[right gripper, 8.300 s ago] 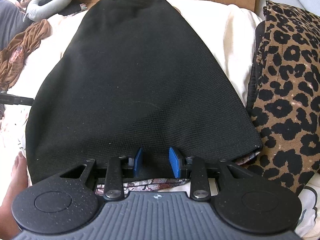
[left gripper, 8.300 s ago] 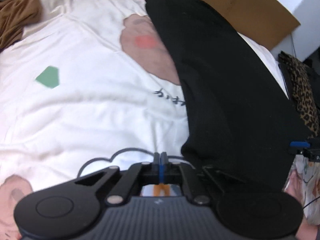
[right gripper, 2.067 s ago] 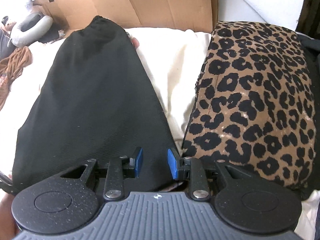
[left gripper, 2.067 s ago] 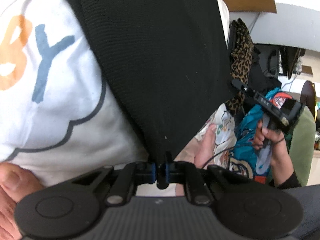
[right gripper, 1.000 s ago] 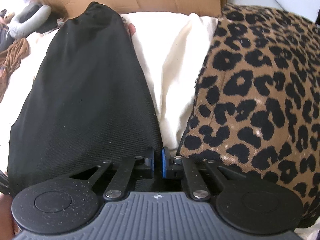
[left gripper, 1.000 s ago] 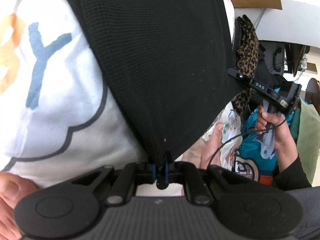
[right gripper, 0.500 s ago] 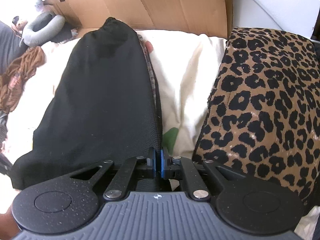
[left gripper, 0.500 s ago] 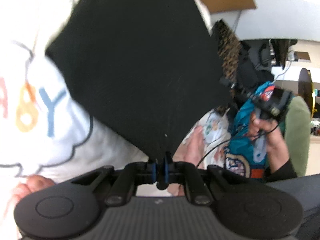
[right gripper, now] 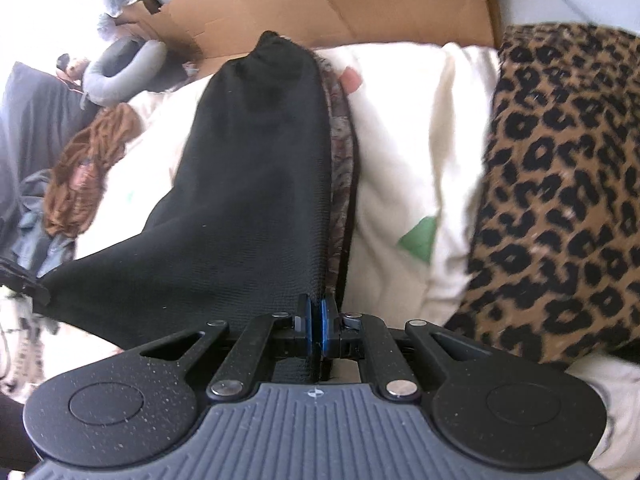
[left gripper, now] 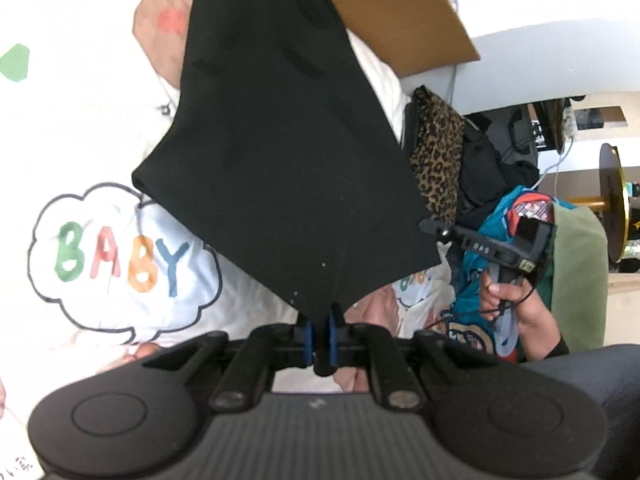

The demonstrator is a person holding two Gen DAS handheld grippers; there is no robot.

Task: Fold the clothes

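A black knit garment [left gripper: 280, 140] hangs stretched above the white printed bedsheet [left gripper: 80, 128]. My left gripper [left gripper: 319, 334] is shut on its near left corner. In the right wrist view the same black garment [right gripper: 248, 208] runs away from me, a patterned lining showing along its right edge, and my right gripper [right gripper: 315, 330] is shut on its near right corner. The far end of the garment still rests on the bed by the cardboard. The right gripper [left gripper: 432, 226], held by a hand, also shows in the left wrist view at the garment's other corner.
A folded leopard-print garment [right gripper: 560, 184] lies right of the black one. Flattened cardboard [right gripper: 340, 4] stands at the back. A brown cloth [right gripper: 88, 160] and a grey neck pillow [right gripper: 120, 68] lie at the far left. The sheet [right gripper: 404, 152] carries a "BABY" cloud print [left gripper: 120, 256].
Both grippers have risen, lifting the near end of the black garment off the sheet; the left rose more. The "BABY" print beneath it is now uncovered.
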